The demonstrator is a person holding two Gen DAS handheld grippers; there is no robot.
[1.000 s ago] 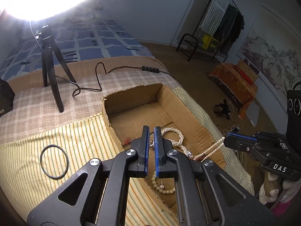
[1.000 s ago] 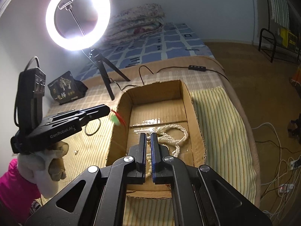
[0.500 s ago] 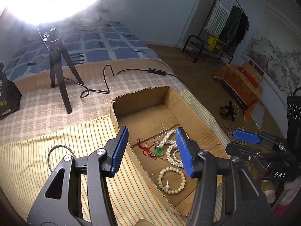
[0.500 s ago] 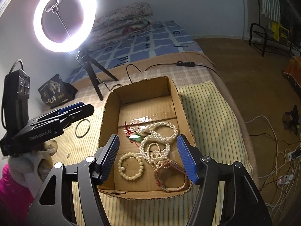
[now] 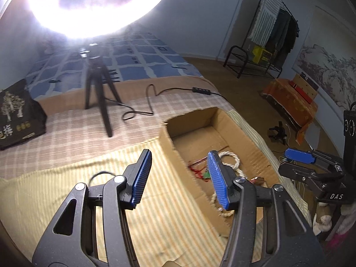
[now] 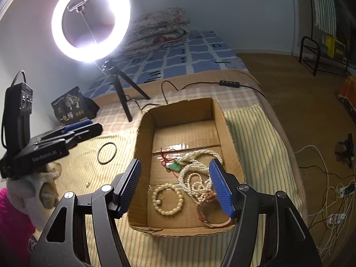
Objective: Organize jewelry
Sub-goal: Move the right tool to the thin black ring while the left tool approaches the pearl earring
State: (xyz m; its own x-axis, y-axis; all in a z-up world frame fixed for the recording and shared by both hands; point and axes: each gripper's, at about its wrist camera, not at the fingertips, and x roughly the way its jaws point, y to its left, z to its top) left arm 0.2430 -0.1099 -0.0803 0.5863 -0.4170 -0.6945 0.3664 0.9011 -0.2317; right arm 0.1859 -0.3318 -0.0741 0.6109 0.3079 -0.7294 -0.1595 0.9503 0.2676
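An open cardboard box [image 6: 224, 124] lies on the striped bedspread. Inside it are white pearl necklaces [image 6: 195, 173], a cream bead bracelet [image 6: 168, 200], a green pendant on red cord [image 6: 175, 167] and a pinkish band [image 6: 214, 221]. My right gripper [image 6: 175, 163] hovers open above the box's near half, holding nothing. My left gripper [image 5: 180, 153] is open and empty over the box's left wall [image 5: 169, 142]; it also shows from the side in the right wrist view [image 6: 77, 129]. A black ring [image 6: 107, 153] and a tiny earring [image 6: 87, 184] lie on the bedspread left of the box.
A ring light on a black tripod [image 6: 121, 93] stands behind the box, its cable [image 6: 200, 84] trailing across the bed. A black packet [image 6: 71, 106] sits at the far left. The bed's edge drops to a floor with cables [image 6: 322, 173] on the right.
Both grippers went from shut to open. The pendant and pearl strand they carried now lie in the box. My left gripper has drifted left and up, off the box's middle.
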